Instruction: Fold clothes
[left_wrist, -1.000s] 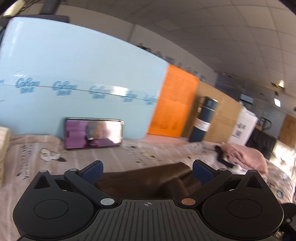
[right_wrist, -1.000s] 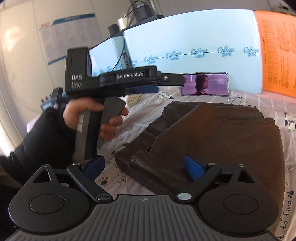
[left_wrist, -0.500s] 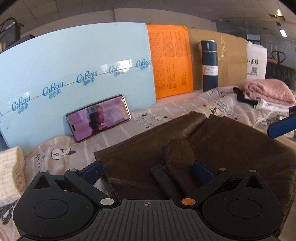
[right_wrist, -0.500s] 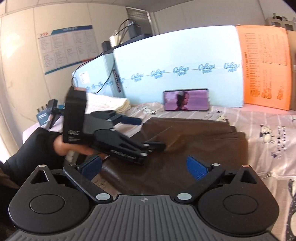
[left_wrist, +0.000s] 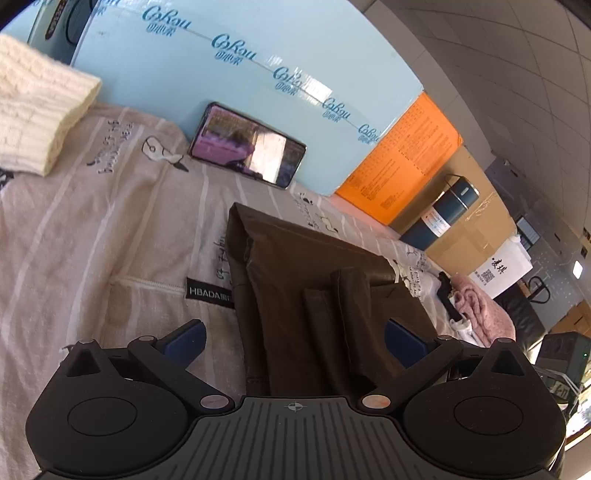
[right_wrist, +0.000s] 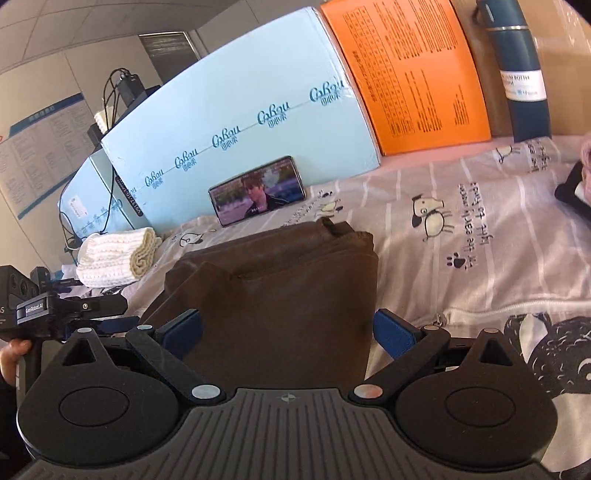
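Note:
A folded dark brown garment (left_wrist: 317, 295) lies on the printed bedsheet (left_wrist: 110, 229); it also shows in the right wrist view (right_wrist: 280, 280). My left gripper (left_wrist: 293, 341) is open, its blue pads spread to either side of the garment's near end, just above it. My right gripper (right_wrist: 288, 334) is open too, its pads straddling the garment's near edge. The left gripper's body also shows at the left edge of the right wrist view (right_wrist: 66, 310), held in a hand.
A phone (right_wrist: 258, 190) playing video leans on a light blue foam board (right_wrist: 240, 122). A folded cream knit (right_wrist: 114, 258) lies at the left. An orange board (right_wrist: 406, 70), a blue flask (right_wrist: 517, 66) and a pink garment (left_wrist: 480, 310) stand to the right.
Both grippers have swung and come in lower and closer over the brown garment's near end. The left gripper has moved from over the garment to its left edge in the right wrist view.

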